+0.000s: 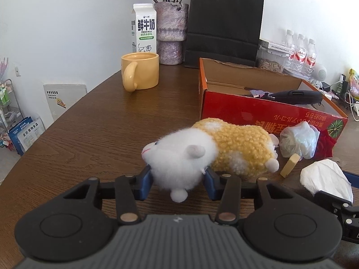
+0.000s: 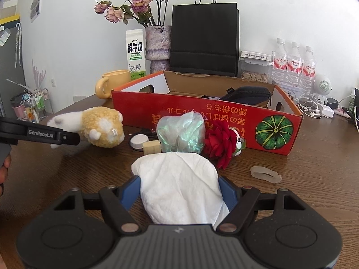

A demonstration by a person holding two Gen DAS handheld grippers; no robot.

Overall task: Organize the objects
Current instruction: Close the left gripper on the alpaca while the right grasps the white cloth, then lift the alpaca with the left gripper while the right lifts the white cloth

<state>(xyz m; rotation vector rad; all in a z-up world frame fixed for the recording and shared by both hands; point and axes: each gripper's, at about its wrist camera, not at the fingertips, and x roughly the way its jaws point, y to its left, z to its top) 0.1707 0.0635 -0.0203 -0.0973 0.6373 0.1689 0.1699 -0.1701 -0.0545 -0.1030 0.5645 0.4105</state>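
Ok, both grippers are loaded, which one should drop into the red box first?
Probably the right gripper. It holds the white tissue facing the red box head-on. The left gripper grips the plush hamster further left, off the box's corner.

Left wrist view: low over the wooden table (image 1: 94, 121), facing the back wall, very near the plush hamster (image 1: 208, 148); red box (image 1: 258, 109) sits right of centre. Right wrist view: further right, same heading, box (image 2: 202, 116) dead ahead. Both share the milk carton (image 1: 143, 28), black bag (image 2: 204, 38) and hamster.
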